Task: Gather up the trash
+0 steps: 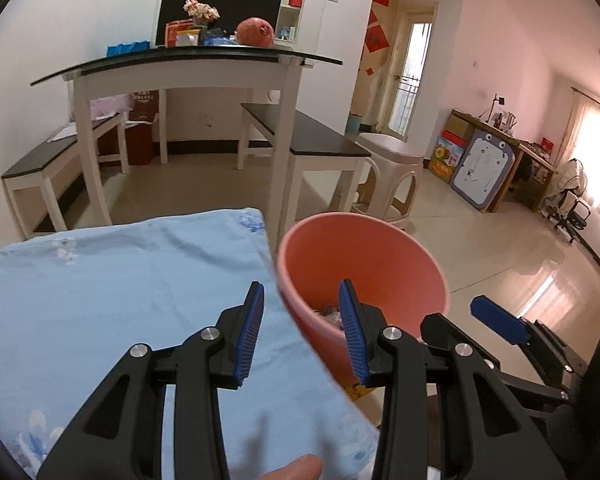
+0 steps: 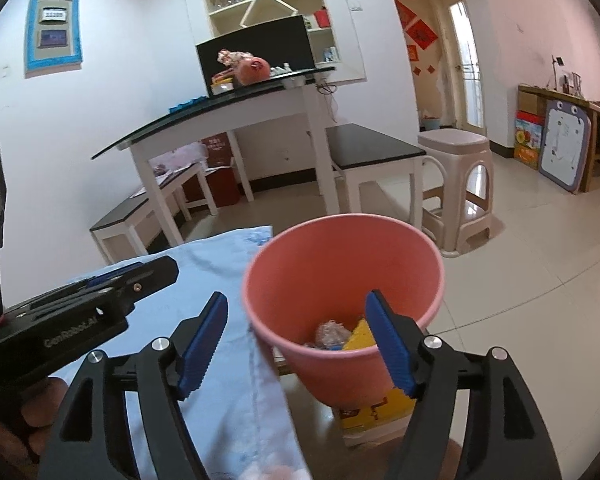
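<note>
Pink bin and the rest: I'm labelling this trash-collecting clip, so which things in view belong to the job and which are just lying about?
Part of the job:
- pink bin
- crumpled trash and yellow scrap inside it
- left hand-held gripper, nothing between its pads
- right hand-held gripper, open and empty

Just lying about:
- blue floral cloth
- glass-topped table
- pomegranate
- beige plastic stool

Glass-topped white dining table (image 2: 236,120) stood at the back wall, red round fruit (image 1: 255,32) and small clutter on it. Dark-topped benches (image 1: 308,136) flanked it. Beige plastic stool (image 2: 456,184) sat on tile floor (image 2: 540,272). Whiteboard toy (image 2: 564,144) leaned far right. Blue floral cloth (image 1: 100,288) covered the near surface.
</note>
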Demonstrator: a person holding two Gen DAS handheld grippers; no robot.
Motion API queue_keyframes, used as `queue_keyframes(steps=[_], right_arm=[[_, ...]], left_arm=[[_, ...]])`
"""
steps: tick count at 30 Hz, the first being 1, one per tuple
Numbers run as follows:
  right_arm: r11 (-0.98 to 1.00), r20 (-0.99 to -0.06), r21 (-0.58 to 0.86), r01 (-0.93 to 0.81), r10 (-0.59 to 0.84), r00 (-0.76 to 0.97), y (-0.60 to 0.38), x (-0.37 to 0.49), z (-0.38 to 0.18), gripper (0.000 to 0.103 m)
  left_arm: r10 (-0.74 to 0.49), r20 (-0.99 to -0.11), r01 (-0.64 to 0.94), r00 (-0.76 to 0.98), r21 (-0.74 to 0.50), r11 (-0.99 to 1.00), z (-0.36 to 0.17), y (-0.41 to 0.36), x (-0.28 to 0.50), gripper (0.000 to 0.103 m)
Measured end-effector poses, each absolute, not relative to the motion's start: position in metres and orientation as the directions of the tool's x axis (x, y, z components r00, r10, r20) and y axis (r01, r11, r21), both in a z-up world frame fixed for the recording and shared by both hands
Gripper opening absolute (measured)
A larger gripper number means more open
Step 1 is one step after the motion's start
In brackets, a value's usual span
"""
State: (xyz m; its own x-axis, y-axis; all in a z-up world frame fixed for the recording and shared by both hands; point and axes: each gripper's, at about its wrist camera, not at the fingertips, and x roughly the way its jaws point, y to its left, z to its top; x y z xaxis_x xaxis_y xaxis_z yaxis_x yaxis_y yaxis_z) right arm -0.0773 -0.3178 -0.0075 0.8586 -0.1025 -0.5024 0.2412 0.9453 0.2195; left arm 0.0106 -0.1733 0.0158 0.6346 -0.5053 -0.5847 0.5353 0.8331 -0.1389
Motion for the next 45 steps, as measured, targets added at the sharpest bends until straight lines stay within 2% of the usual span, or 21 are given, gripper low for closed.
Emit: queue_keyframes(steps=[7, 8, 9, 11, 19, 25, 45], right_arm=[[0.959, -0.497, 0.197, 0.203, -0.08, 0.864, -0.285, -0.079, -0.004, 0.072], [0.96, -0.497, 0.195, 0.2, -0.079, 0.864, -0.281, -0.079, -0.004, 0.072], [0.962, -0.497, 0.191, 0.197, -0.079, 0.864, -0.277, -0.08, -0.004, 0.072], [0.962, -0.499, 0.188, 0.196, -0.079, 0.863, -0.271, -0.081, -0.004, 0.072], [0.97, -0.508, 0.161, 0.18, -0.075, 0.858, -0.251, -0.083, -0.005, 0.072], [0.971, -0.508, 0.149, 0.186, -0.087, 0.857, -0.247, -0.085, -0.004, 0.072], [0.979, -0.51, 0.137, 0.154, -0.063, 0.858, -0.237, -0.091, -0.008, 0.073]], left_arm=[[-0.462, -0.578, 0.49, 0.673, -0.119, 0.863, 0.017, -0.142, -0.002, 0.039], [-0.453, -0.578, 0.482, 0.678, -0.115, 0.869, 0.017, -0.136, -0.004, 0.041], [-0.451, -0.578, 0.479, 0.68, -0.115, 0.87, 0.017, -0.133, -0.005, 0.05], [-0.444, -0.575, 0.465, 0.687, -0.122, 0.877, 0.016, -0.124, -0.007, 0.053], [-0.422, -0.562, 0.432, 0.711, -0.124, 0.893, 0.017, -0.102, -0.016, 0.054], [-0.36, -0.553, 0.394, 0.751, -0.063, 0.917, 0.014, -0.092, -0.024, 0.054], [-0.344, -0.573, 0.355, 0.744, -0.098, 0.93, 0.005, -0.076, -0.026, 0.054]])
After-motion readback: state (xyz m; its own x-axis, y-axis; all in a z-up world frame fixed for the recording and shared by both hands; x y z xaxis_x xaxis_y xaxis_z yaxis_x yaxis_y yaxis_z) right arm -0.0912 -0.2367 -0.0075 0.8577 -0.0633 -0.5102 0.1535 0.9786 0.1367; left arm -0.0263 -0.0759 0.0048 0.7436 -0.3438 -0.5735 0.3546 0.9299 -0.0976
